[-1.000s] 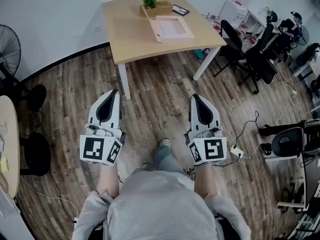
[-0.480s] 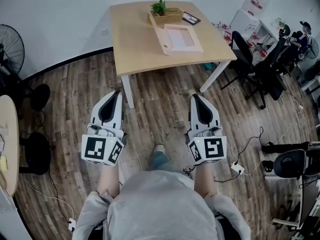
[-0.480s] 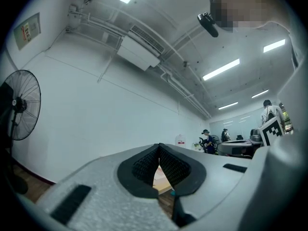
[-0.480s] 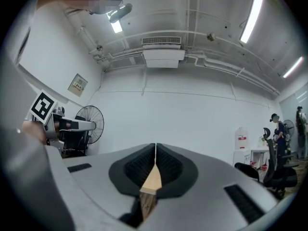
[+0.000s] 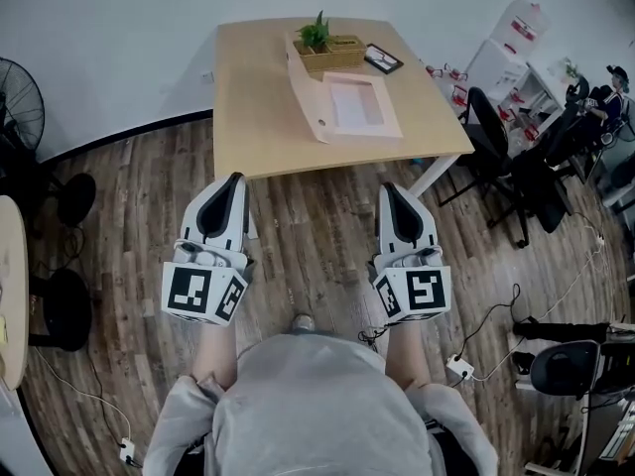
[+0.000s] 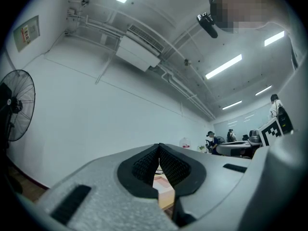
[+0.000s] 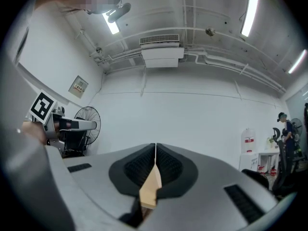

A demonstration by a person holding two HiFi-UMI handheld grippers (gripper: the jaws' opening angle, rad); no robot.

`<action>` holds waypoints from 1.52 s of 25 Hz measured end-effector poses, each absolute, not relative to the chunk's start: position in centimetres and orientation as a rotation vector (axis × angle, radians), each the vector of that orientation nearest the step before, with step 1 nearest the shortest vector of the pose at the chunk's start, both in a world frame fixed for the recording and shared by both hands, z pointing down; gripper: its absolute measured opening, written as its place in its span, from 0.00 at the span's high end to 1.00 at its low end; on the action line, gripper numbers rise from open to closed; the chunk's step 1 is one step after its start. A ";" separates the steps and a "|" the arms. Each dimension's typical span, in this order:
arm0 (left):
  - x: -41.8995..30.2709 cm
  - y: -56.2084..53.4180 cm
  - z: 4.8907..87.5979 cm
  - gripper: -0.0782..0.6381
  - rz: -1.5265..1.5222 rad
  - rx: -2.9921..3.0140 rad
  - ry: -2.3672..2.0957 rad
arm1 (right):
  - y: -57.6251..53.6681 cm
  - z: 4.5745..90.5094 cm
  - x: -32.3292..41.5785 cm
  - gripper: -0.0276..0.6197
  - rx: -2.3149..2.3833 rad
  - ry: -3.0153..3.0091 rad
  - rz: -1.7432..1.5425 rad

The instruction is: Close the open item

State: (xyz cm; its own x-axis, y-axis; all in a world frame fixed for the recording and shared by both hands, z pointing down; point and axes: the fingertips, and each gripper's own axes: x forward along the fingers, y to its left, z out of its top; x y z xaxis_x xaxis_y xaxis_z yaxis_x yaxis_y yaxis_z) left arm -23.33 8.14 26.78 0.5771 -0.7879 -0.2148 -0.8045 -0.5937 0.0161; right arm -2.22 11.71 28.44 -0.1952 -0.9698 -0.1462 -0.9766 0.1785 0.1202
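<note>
Wood floor fills most of the head view, with a light wooden table against the white wall ahead. Both grippers hang over the floor just short of the table's near edge, pointing toward it. The left gripper has its jaws pressed together at the tips, nothing between them. The right gripper is likewise closed and empty.

The case, flat and pale pink, lies open on the table's far right half, a white panel showing inside and a flap spread to its left. Behind it stand a planter and a dark phone.
</note>
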 end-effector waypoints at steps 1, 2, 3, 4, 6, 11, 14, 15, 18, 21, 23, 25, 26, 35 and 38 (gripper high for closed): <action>-22.7 7.6 26.8 0.88 0.306 -2.711 1.376 | 11.1 28.6 -1.7 0.94 -1.961 2.389 0.288; -22.1 7.2 26.9 0.88 0.303 -2.708 1.377 | 10.5 28.7 -1.2 0.94 -1.954 2.394 0.284; -21.5 6.8 27.0 0.88 0.297 -2.709 1.377 | 10.0 28.8 -0.7 0.94 -1.949 2.396 0.278; -21.0 6.4 27.1 0.88 0.288 -2.711 1.377 | 9.4 29.0 -0.3 0.94 -1.947 2.398 0.269; -20.3 5.4 27.3 0.88 0.270 -2.716 1.378 | 8.3 29.3 0.2 0.94 -1.940 2.404 0.247; -19.5 3.2 27.9 0.88 0.248 -2.725 1.393 | 6.3 30.4 1.0 0.94 -1.940 2.415 0.210; -18.9 1.3 28.5 0.88 0.232 -2.740 1.385 | 4.7 31.0 1.5 0.94 -1.948 2.416 0.201; -18.6 0.6 28.7 0.88 0.230 -2.745 1.380 | 4.1 31.1 1.7 0.94 -1.954 2.411 0.198; -18.0 -1.8 29.0 0.88 0.228 -2.763 1.360 | 1.9 31.1 2.3 0.94 -1.974 2.391 0.192; -17.4 -4.8 29.1 0.88 0.230 -2.775 1.346 | -0.9 31.1 2.7 0.94 -1.986 2.378 0.188; -17.1 -7.0 29.0 0.88 0.231 -2.780 1.339 | -3.0 30.9 2.8 0.94 -1.990 2.373 0.192; -17.0 -9.1 28.9 0.88 0.230 -2.782 1.332 | -5.2 30.7 2.8 0.94 -1.990 2.369 0.197; -17.0 -10.2 28.8 0.88 0.230 -2.782 1.331 | -6.2 30.6 2.8 0.94 -1.989 2.369 0.200; -17.7 -19.1 28.3 0.88 0.240 -2.764 1.339 | -14.5 29.8 2.2 0.94 -2.006 2.357 0.218; -18.1 -21.4 28.7 0.88 0.252 -2.757 1.353 | -16.6 29.9 2.1 0.94 -2.022 2.346 0.212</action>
State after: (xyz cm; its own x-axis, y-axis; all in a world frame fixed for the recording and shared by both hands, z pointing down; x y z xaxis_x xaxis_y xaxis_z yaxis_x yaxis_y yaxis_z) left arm -18.07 -21.42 28.70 0.6017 -0.7799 -0.1724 -0.7897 -0.6132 0.0178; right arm 2.13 -16.63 29.87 -0.1513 -0.9815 -0.1170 -0.9866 0.1427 0.0790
